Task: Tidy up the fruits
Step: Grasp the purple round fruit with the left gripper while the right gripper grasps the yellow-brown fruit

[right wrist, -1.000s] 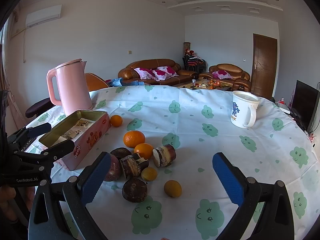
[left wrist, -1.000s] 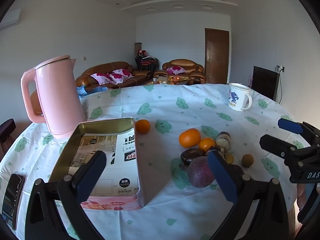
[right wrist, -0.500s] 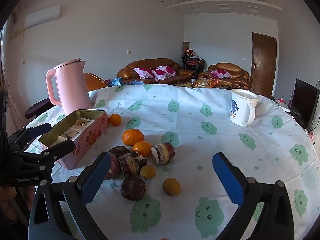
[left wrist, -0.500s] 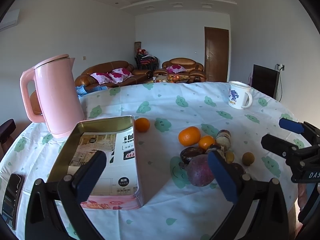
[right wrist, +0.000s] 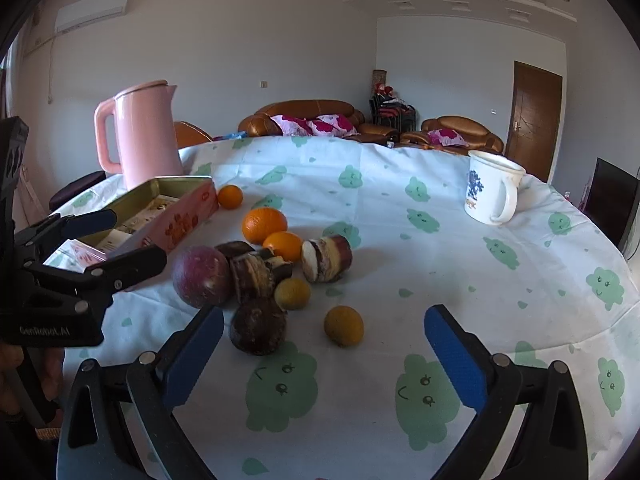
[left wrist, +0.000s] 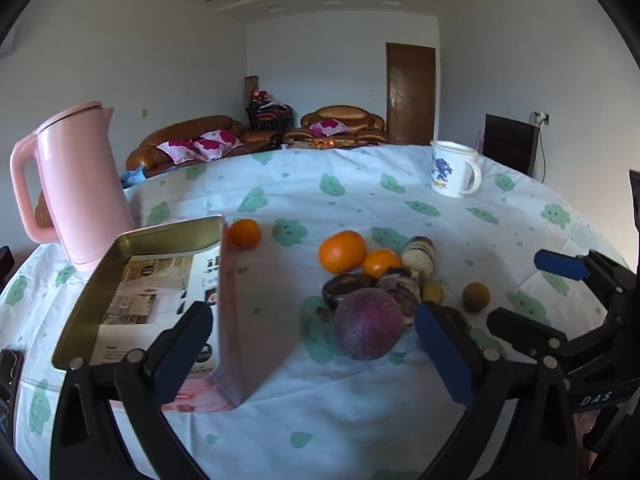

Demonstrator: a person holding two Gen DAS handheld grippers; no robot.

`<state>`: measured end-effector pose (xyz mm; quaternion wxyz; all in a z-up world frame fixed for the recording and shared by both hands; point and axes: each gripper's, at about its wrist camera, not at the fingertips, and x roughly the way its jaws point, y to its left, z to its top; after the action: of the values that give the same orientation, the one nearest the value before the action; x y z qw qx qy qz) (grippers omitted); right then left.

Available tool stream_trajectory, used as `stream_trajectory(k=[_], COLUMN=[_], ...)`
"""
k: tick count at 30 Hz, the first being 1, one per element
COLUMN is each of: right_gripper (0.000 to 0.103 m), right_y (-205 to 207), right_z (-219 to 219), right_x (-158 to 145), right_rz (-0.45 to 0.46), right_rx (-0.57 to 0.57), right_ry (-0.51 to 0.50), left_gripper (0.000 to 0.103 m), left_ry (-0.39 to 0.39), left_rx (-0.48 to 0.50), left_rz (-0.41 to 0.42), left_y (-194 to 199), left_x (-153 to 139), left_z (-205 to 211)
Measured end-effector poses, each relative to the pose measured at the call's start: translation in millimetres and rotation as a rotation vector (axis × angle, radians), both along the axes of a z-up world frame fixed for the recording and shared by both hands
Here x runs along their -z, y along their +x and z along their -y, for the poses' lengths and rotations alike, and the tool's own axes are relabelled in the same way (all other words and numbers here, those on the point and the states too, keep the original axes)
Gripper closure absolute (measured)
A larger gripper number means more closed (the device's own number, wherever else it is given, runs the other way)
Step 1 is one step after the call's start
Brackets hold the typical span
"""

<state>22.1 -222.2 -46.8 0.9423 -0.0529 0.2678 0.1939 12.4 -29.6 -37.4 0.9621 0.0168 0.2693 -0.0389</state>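
On table, left to right:
kettle (left wrist: 76,184): pink, far left, just behind the tin; not part of the job.
tin (left wrist: 132,292): open, only printed paper inside, no fruit in it yet.
small orange (left wrist: 245,233): alone, just beside the tin's far corner.
fruit pile (right wrist: 260,264): mid-table, all loose on the cloth (right wrist: 400,240); big orange (right wrist: 264,225), second orange (right wrist: 283,245), purple fruit (right wrist: 202,276), dark round fruit (right wrist: 258,326), banded cut pieces (right wrist: 326,258), two small yellow-brown fruits (right wrist: 343,325).
mug (right wrist: 494,188): far right, well apart from the pile.
left gripper (left wrist: 312,348): released, jaws wide, nothing between them; purple fruit sits just ahead inside the gap, not touched.
right gripper (right wrist: 320,352): released, jaws wide, nothing held; dark round fruit and one yellow-brown fruit lie just ahead of the pads.
progress: judged as barely started; every fruit still on the cloth, none sorted. I take the tin as the likely target, the task does not say.
left to do: pick each fruit, place it, all of them.
change vs earlier: both grippers are lower and nearer the pile; purple fruit looks bigger in the left view, dark fruit bigger in the right view. Fruits, tin, kettle, mug unmoved. Jaws same width as before.
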Motion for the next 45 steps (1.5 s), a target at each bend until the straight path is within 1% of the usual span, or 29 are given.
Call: stream_trajectory(k=[2, 4, 5, 6, 8, 11, 13, 14, 15, 16, 17, 19, 20, 22, 24, 26, 27, 31, 34, 40, 45], right_gripper=[0.009, 0.011, 0.014, 0.020, 0.026, 0.027, 0.031, 0.035, 0.037, 0.037, 0.038, 0.044, 0.044, 0.045, 0.051, 0.054, 0.057, 0.066, 0.073, 0.074, 0.074], right_y=[1.6, 2.3, 2.5, 3.2, 5.8, 9.4, 11.8, 13.9, 16.2, 18.6, 21.0, 27.3, 30.0, 34.6, 36.5, 40.1, 40.8, 46.4, 45.2, 43.2, 38.8], right_z=[1.3, 0.4, -0.5, -1.6, -1.5, 0.2, 1.0, 1.9, 2.7, 3.2, 3.3, 3.2, 2.7, -1.1, -3.4, -5.2, -5.5, -7.2, -8.0, -8.7, -5.9], right_x=[1.2, 3.1, 4.1, 5.0, 6.9, 8.2, 9.4, 10.3, 10.9, 11.9, 13.0, 15.0, 15.4, 18.4, 21.0, 23.7, 24.9, 30.1, 30.0, 28.2, 24.7], right_rz=[-0.012, -0.015, -0.016, -0.019, -0.033, -0.040, -0.047, -0.057, -0.066, -0.074, -0.079, -0.106, -0.114, -0.144, -0.163, -0.188, -0.195, -0.238, -0.239, -0.230, -0.192], right_rx=[-0.003, -0.008, -0.012, -0.011, -0.012, -0.005, 0.002, 0.007, 0.008, 0.011, 0.016, 0.021, 0.019, 0.012, -0.001, -0.009, -0.012, -0.025, -0.021, -0.030, -0.033], right_ry=[0.006, 0.003, 0.002, 0.000, 0.006, 0.010, 0.008, 0.010, 0.014, 0.012, 0.006, 0.005, 0.006, -0.015, -0.030, -0.039, -0.040, -0.050, -0.055, -0.055, -0.032], left_gripper=[0.002, 0.006, 0.009, 0.012, 0.015, 0.016, 0.019, 0.022, 0.026, 0.027, 0.028, 0.031, 0.034, 0.036, 0.040, 0.043, 0.044, 0.046, 0.047, 0.048, 0.048], left_ry=[-0.016, -0.028, -0.034, -0.041, -0.043, -0.060, -0.055, -0.050, -0.049, -0.046, -0.036, -0.035, -0.036, -0.033, -0.047, -0.055, -0.057, -0.081, -0.097, -0.118, -0.127], left_rx=[0.019, 0.035, 0.046, 0.055, 0.069, 0.094, 0.112, 0.116, 0.120, 0.125, 0.128, 0.124, 0.125, 0.121, 0.121, 0.123, 0.120, 0.121, 0.122, 0.129, 0.129], left_rz=[-0.016, -0.030, -0.038, -0.047, -0.060, -0.081, -0.100, -0.112, -0.116, -0.122, -0.140, -0.157, -0.166, -0.190, -0.204, -0.216, -0.218, -0.218, -0.216, -0.199, -0.173], left_y=[3.7, 6.2, 8.8, 10.9, 16.0, 19.8, 24.0, 26.1, 27.2, 28.7, 31.7, 35.0, 37.1, 40.5, 43.0, 44.6, 45.0, 45.4, 45.0, 42.1, 38.8], left_x=[2.0, 3.4, 4.0, 4.7, 6.7, 9.3, 11.9, 13.4, 13.6, 14.4, 16.2, 17.7, 18.9, 21.8, 23.5, 24.6, 24.9, 25.1, 24.9, 22.9, 20.3], left_z=[3.2, 5.3, 7.0, 8.2, 12.9, 17.0, 21.6, 23.8, 24.6, 26.2, 28.3, 29.4, 29.8, 30.5, 28.9, 26.6, 26.3, 22.3, 19.6, 16.6, 15.4])
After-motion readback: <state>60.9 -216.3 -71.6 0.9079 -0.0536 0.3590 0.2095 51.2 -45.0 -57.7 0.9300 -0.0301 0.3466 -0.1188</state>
